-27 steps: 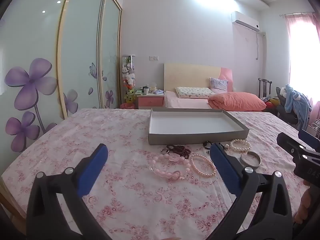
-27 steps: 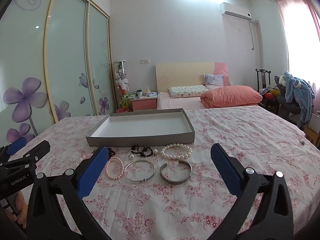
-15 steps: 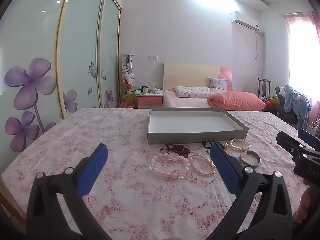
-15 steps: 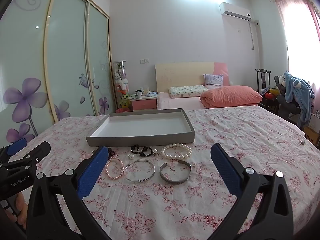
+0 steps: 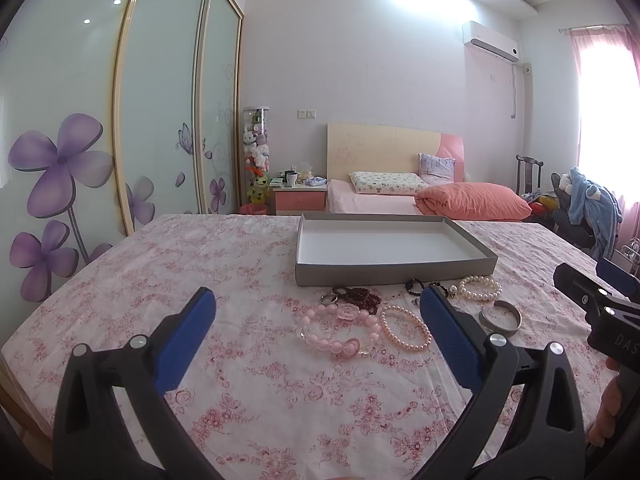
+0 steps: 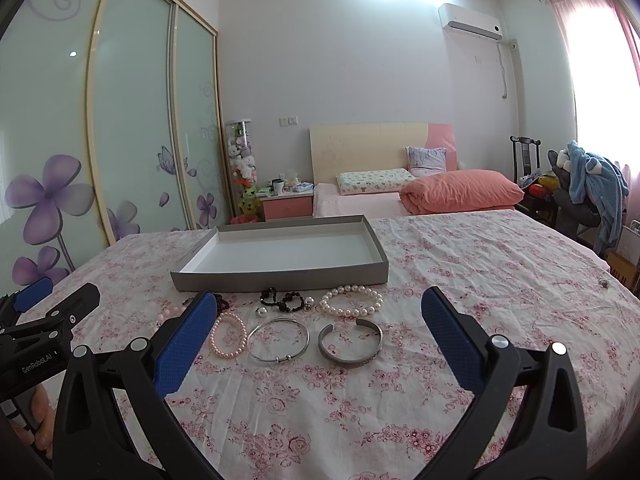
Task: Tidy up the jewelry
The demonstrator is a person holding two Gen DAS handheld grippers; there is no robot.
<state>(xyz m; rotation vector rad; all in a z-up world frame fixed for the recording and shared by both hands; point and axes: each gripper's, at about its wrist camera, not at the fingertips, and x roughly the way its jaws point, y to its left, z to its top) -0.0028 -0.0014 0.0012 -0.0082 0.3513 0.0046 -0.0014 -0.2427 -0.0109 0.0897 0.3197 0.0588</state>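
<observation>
Both claws wide, nothing held: left gripper [image 5: 316, 320] hovered by the pink beads [image 5: 338, 332], right gripper [image 6: 320, 320] over the bangle [image 6: 278, 339] & cuff [image 6: 350, 343]. Jewelry lay in front of the empty tray [image 6: 280, 276], prob staged for loading.

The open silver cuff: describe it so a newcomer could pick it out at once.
Find the grey tray on the flowered cloth, with jewelry spread before it. In the nearest row, the open silver cuff lies farthest right. Unlike the thin closed bangle beside it, it is a wide band with a gap.
</observation>
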